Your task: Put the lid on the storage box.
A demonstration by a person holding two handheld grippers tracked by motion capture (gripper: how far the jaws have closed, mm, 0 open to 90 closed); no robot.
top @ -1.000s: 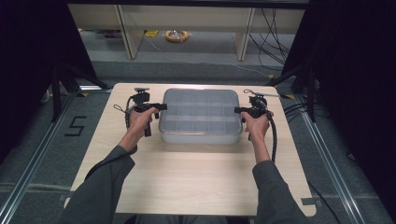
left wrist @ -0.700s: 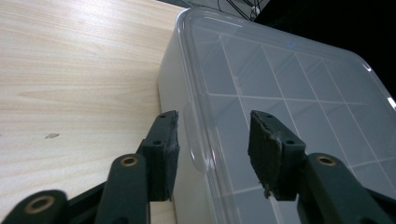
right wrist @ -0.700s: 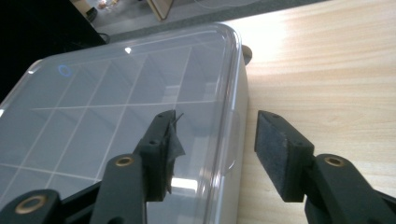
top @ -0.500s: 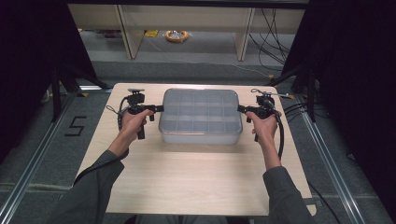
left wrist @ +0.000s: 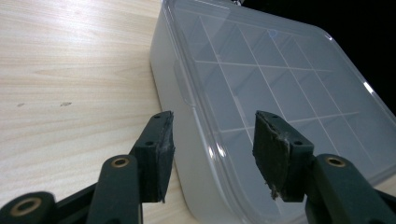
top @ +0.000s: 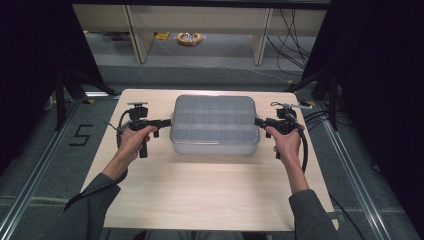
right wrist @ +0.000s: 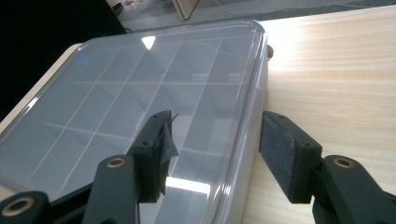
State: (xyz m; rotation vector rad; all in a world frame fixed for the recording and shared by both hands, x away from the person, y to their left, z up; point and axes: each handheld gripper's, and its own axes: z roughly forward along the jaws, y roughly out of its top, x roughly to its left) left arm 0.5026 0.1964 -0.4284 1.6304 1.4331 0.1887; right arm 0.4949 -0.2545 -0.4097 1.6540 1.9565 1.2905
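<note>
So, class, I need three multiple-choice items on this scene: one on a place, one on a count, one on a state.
1. Where is the clear compartment box?
A. middle of the table
B. on the floor
C. on a shelf

2. How many tools flank it?
A. one
B. two
C. three

3. The box lid is:
A. off
B. propped up
C. on

A: the high view shows it mid-table.
B: the left tool and right tool sit at opposite ends.
C: the lid covers the dividers.
</note>
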